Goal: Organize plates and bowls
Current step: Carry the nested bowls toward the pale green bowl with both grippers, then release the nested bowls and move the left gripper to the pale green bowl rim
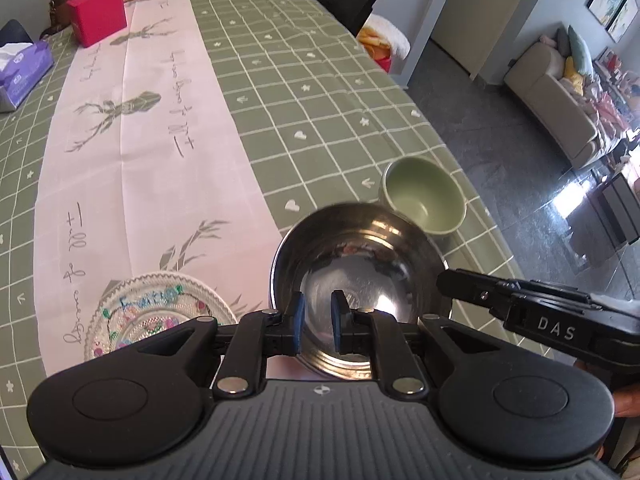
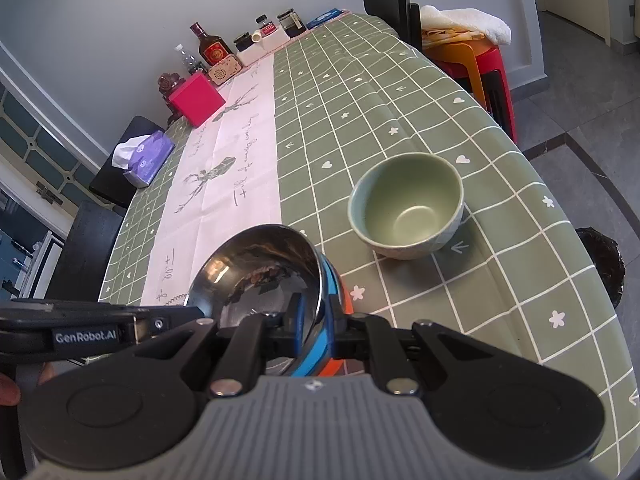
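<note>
A steel bowl [image 1: 360, 272] with a blue and orange outer band [image 2: 332, 304] is held above the table's near right part. My right gripper [image 2: 316, 320] is shut on its rim, one finger inside and one outside. My left gripper [image 1: 318, 320] is partly open over the bowl's inside, its blue pads [image 1: 298, 320] touching nothing that I can see. A green ceramic bowl [image 1: 424, 196] stands upright just beyond, also in the right wrist view [image 2: 408, 208]. A patterned glass plate [image 1: 156, 312] lies to the left of the steel bowl.
The table [image 1: 300, 92] has a green checked cloth with a pink runner [image 1: 152, 128]. A red box [image 1: 98, 12], a tissue pack [image 1: 22, 68], bottles and jars [image 2: 216, 48] stand at the far end. The table's right edge is close to the green bowl.
</note>
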`<state>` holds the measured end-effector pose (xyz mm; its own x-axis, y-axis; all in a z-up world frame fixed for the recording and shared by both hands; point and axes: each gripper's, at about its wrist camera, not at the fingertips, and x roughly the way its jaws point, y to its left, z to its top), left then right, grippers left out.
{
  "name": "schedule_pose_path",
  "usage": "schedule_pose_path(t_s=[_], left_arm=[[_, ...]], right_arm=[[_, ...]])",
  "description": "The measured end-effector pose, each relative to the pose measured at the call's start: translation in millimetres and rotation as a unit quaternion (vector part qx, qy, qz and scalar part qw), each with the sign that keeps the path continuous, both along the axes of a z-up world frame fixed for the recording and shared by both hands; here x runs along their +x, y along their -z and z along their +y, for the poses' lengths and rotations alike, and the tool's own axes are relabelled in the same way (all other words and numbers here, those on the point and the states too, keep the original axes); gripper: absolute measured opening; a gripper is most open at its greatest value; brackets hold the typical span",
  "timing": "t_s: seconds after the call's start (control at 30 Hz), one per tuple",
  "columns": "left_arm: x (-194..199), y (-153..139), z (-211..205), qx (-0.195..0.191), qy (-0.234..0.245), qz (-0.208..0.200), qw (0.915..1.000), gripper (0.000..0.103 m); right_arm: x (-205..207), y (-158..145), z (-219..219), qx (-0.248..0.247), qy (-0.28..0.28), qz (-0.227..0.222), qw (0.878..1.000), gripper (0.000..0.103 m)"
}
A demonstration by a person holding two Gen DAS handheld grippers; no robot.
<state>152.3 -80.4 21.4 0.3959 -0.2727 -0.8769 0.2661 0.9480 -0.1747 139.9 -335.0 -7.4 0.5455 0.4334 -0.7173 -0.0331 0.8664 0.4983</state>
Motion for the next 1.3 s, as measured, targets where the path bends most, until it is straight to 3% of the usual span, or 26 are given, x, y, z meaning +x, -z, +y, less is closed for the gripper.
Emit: schedule_pose_path(t_s=[0.13,0.33,0.53,0.63,0.77,1.07,1.3], left_arm=[[-2,-11,1,-0.022,0.005,-0.015,0.9996,0.019],[-5,-21,-4,-0.049,0.027,-0.045,0.9974,0.023],[-5,-22,-14,-0.086,0.038,-0.08,0.9924,0.04],[3,-20,-26,-0.081,0.038,-0.093,0.9916,0.049],[15,-14,-42,-0.078,0.053,-0.104,0.9901,0.053],[40,1,-67,-0.032,0.047,-0.094,0.994,0.053],[53,6,-72,-0.036,0.039,-0.086,0.9948,0.06]], right_arm=[[-1,-3,-3,0.005,0.006,-0.011,1.0,0.014],[-3,-8,-7,0.01,0.011,-0.025,1.0,0.026],[-2,-15,-16,-0.009,0.037,-0.043,0.998,0.033],[3,-15,-22,-0.03,0.058,-0.043,0.997,0.033],[11,-12,-31,-0.061,0.086,-0.04,0.994,0.033],[37,2,-33,-0.108,0.109,-0.009,0.988,0.033],[52,8,-33,-0.125,0.109,0.003,0.986,0.036]])
